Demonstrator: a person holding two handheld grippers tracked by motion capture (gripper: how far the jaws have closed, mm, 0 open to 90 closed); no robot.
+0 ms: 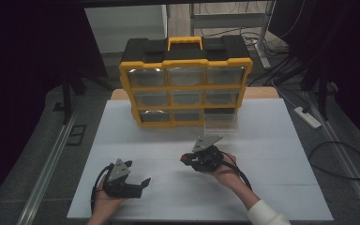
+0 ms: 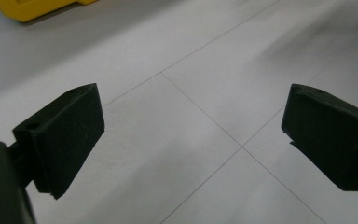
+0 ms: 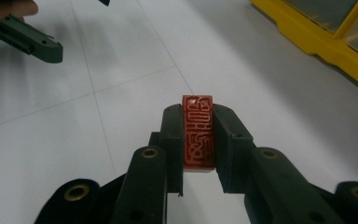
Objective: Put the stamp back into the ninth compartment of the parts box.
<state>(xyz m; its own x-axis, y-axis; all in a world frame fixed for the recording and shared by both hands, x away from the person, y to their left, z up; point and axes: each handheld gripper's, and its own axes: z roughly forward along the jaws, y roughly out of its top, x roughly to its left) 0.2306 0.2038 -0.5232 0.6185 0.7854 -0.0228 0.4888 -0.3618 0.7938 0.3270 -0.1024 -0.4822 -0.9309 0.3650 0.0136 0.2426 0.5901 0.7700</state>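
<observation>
A small red block with a carved face (image 3: 197,140) is clamped between the two black pads of my right gripper (image 3: 198,122). From above, the right gripper (image 1: 186,160) hovers over the middle of the white table (image 1: 272,187), and the red block (image 1: 184,159) peeks out at its tip, pointing left. My left gripper (image 1: 137,172) rests at the near left with its jaws spread wide. In the left gripper view the left gripper (image 2: 193,135) has only bare table between its pads.
A yellow and black drawer organiser (image 1: 185,84) stands at the back of the table. Its bottom right clear drawer (image 1: 221,121) is pulled out. The organiser's yellow base (image 3: 317,42) lies to the right of my right gripper. A power strip (image 1: 308,117) and cables lie on the floor at the right.
</observation>
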